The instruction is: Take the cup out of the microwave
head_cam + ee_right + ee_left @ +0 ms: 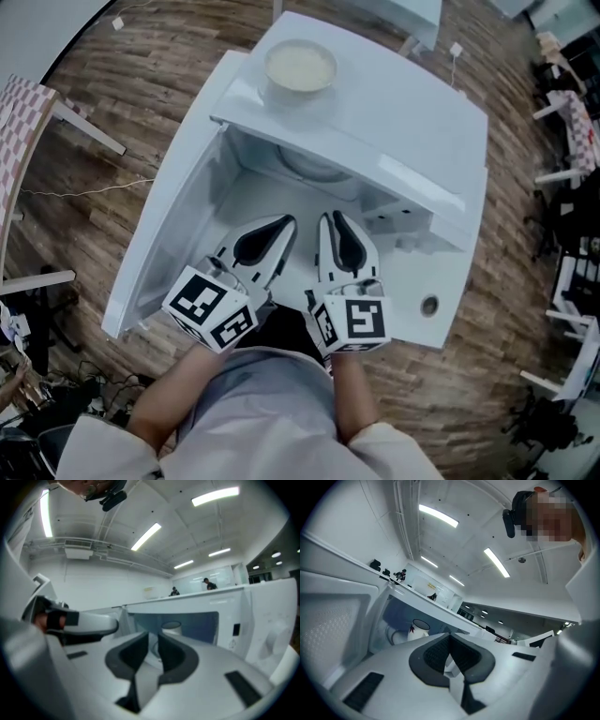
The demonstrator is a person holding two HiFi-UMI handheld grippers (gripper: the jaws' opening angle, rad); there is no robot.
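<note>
A white microwave (pixel 403 122) stands with its door (pixel 159 244) swung open to the left. Inside the cavity sits a white cup (pixel 419 629) with a dark rim and a small red mark, also visible as the cup (pixel 172 628) in the right gripper view. Both grippers hover side by side just in front of the opening, pointing in. My left gripper (pixel 286 223) (pixel 450 637) has its pads together and holds nothing. My right gripper (pixel 330 217) (pixel 153 637) shows a narrow gap between its pads, with nothing in it. The cup stands beyond both, untouched.
A pale bowl (pixel 300 67) rests on top of the microwave. The control panel with a knob (pixel 429 305) is to the right of the cavity. The open door walls off the left side. Wooden floor, table legs and chairs surround the stand.
</note>
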